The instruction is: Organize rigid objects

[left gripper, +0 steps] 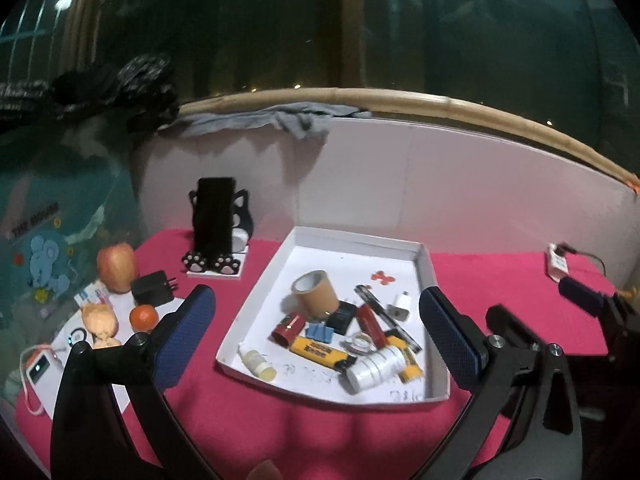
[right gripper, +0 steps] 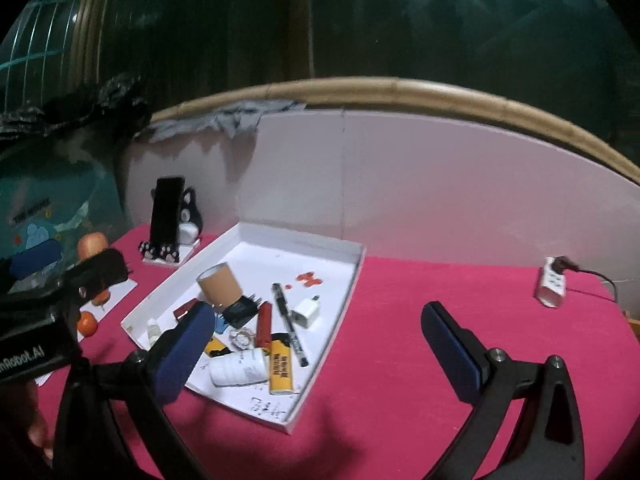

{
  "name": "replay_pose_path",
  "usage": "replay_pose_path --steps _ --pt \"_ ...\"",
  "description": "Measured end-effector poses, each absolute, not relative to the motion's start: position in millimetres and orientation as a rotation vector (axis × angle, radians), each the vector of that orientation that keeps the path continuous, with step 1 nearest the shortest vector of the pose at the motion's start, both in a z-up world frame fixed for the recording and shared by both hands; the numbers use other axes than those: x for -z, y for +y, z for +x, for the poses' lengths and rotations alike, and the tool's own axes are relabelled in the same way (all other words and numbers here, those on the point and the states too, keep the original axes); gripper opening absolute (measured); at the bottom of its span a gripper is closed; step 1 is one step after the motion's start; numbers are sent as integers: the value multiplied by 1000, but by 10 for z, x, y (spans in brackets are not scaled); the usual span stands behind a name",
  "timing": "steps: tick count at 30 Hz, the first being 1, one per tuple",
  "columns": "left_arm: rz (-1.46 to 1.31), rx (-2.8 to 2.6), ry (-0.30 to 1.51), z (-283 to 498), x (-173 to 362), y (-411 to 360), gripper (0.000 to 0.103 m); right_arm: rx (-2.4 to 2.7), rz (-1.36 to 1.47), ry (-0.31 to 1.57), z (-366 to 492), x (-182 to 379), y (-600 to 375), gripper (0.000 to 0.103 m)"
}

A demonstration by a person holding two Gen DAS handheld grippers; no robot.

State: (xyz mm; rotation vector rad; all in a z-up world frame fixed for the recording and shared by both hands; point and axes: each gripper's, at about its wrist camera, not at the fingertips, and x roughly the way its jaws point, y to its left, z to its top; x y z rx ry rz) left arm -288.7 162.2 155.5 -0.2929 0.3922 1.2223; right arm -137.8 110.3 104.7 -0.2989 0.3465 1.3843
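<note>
A white tray [left gripper: 424, 268] [right gripper: 352, 280] sits on the pink tablecloth and holds several small items: a brown tape roll [left gripper: 316, 292] [right gripper: 218, 284], a yellow lighter [left gripper: 318, 352] [right gripper: 280, 368], a white tape roll [left gripper: 374, 368] [right gripper: 238, 366], a black pen [left gripper: 386, 316] [right gripper: 288, 320], a white charger [left gripper: 400, 306] [right gripper: 306, 312]. My left gripper [left gripper: 316, 340] is open and empty, held above the tray's near side. My right gripper [right gripper: 316, 344] is open and empty, over the tray's right edge and the cloth.
A phone on a black cat stand [left gripper: 216, 224] [right gripper: 168, 220] stands at the back left. An apple [left gripper: 116, 266], an orange [left gripper: 143, 317], a black adapter [left gripper: 152, 288] and a power bank [left gripper: 40, 372] lie left. A white power strip [right gripper: 552, 282] lies at the right.
</note>
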Motion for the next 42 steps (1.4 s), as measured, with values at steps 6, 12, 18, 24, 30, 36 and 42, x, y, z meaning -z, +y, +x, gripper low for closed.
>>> replay_pose_path --steps 6,12,18,24,30,36,42 --pt "-260 -1163 383 -2836 -1590 1368 103 -1362 -279 314 -1350 -1075 798 103" --pt "-287 -1193 377 -2870 -1683 1188 103 -1333 -205 312 -1186 -1122 509 103" --pt "-289 -1270 406 -2975 -1714 1065 103 -1310 -114 307 -1018 -1196 160 103" --pt "-308 -1294 435 -3038 -1668 991 103 -1313 -50 290 -988 -1315 -128 103" --pt "-322 -1239 421 -3071 -1686 868 103 -1303 3 274 -952 -1403 -333 103" --pt "-316 -1233 435 -3025 -1719 770 103 -1289 57 251 -894 -1463 -508 103" --pt "-314 -1214 425 -3045 -1761 686 103 -1287 90 240 -838 -1493 -667 103"
